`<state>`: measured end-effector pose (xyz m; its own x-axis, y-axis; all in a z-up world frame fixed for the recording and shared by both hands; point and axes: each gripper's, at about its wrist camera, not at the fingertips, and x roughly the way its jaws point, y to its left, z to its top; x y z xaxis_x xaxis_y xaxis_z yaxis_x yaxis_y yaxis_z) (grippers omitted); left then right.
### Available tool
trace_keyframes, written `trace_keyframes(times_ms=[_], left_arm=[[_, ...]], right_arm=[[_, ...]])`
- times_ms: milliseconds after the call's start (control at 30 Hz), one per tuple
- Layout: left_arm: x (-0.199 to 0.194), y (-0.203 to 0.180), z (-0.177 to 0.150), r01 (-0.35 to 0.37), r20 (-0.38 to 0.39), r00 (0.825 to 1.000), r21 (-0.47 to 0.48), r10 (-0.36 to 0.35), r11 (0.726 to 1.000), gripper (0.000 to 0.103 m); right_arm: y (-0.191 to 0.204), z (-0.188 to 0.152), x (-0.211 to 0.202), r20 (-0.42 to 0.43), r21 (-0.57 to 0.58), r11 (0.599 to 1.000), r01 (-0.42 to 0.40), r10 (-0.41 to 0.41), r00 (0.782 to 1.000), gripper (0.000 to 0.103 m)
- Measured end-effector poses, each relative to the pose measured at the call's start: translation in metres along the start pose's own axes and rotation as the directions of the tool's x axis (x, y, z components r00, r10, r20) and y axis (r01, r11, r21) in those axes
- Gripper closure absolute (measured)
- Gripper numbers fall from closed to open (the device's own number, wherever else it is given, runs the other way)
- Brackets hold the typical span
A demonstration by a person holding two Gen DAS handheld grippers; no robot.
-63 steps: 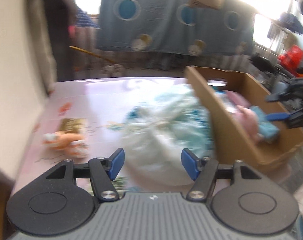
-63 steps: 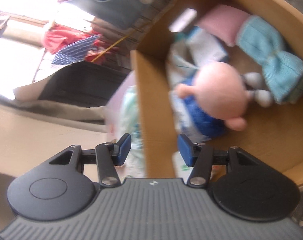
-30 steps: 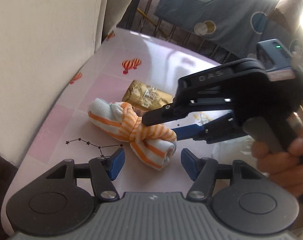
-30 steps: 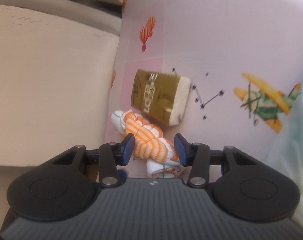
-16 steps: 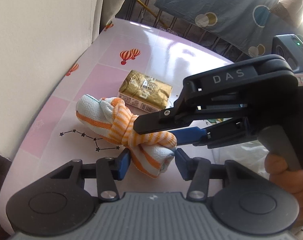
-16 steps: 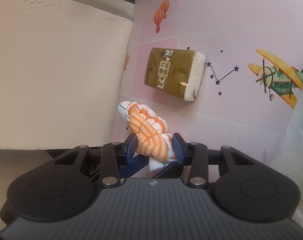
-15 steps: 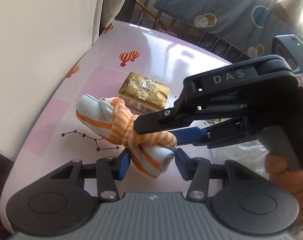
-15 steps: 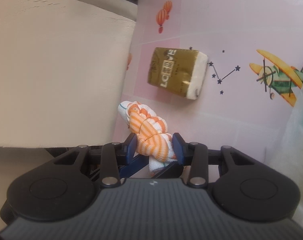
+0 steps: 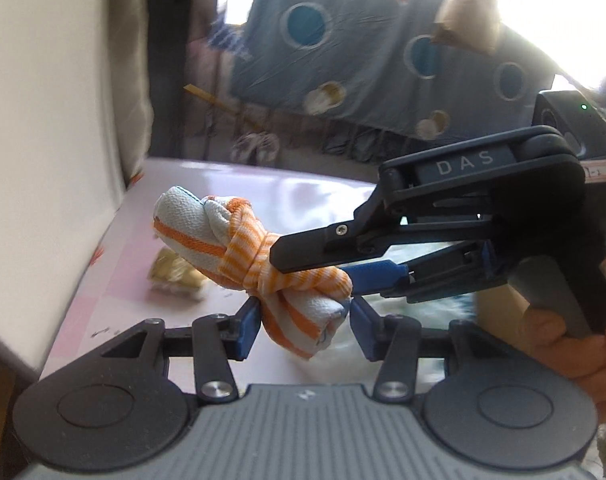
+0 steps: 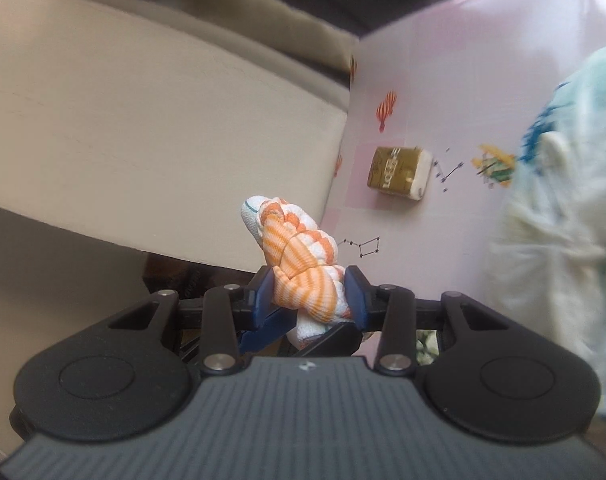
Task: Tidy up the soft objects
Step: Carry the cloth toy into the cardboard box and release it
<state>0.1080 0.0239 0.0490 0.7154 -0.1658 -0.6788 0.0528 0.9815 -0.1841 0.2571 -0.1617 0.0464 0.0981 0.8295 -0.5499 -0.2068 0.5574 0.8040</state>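
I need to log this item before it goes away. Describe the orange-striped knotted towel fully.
The knotted towel is white woven cloth with orange stripes and a thin teal line at one end, rolled up and tied round its middle in a tight knot. It is off the pink table, lying tilted. The left gripper pinches its lower end, and the right gripper clamps the knot from the side. Nothing else touches it.

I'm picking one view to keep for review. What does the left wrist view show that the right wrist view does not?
Only the left wrist view shows the right tongs from outside, the hand gripping them, and the blue spotted cloth. Only the right wrist view shows the white fluffy bundle and balloon print. Both show the knotted striped towel clamped by both tongs, the left tongs, and the gold packet on the pink table.
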Motion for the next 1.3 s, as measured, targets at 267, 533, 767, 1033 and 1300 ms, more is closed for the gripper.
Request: trace_keyframes(times_ms=[267, 533, 767, 1033, 1300], left_arm=[[0.000, -0.147, 0.007, 0.218, -0.005, 0.975, 0.215, -0.222, 0.952, 0.053], [0.057, -0.282, -0.015, 0.470, -0.164, 0.883, 0.306, -0.440, 0.828, 0.053], [0.115, -0.326, -0.036, 0.515, -0.295, 0.851, 0.306, -0.435, 0.800, 0.052], [0.102, -0.309, -0.044, 0.491, -0.286, 0.865, 0.314, -0.412, 0.813, 0.051], [0.064, -0.263, -0.033, 0.446, -0.195, 0.894, 0.305, -0.403, 0.842, 0.049]], right_arm=[[-0.054, -0.063, -0.172, 0.262, 0.087, 0.995, 0.043, -0.064, 0.963, 0.065], [-0.147, -0.129, -0.303, 0.441, 0.277, 0.951, 0.136, -0.252, 0.862, 0.065], [-0.201, -0.148, -0.321, 0.426, 0.337, 0.870, 0.361, -0.482, 0.765, 0.064], [-0.209, -0.159, -0.317, 0.429, 0.343, 0.875, 0.343, -0.470, 0.771, 0.064], [-0.172, -0.159, -0.319, 0.451, 0.306, 0.891, 0.335, -0.446, 0.773, 0.064]])
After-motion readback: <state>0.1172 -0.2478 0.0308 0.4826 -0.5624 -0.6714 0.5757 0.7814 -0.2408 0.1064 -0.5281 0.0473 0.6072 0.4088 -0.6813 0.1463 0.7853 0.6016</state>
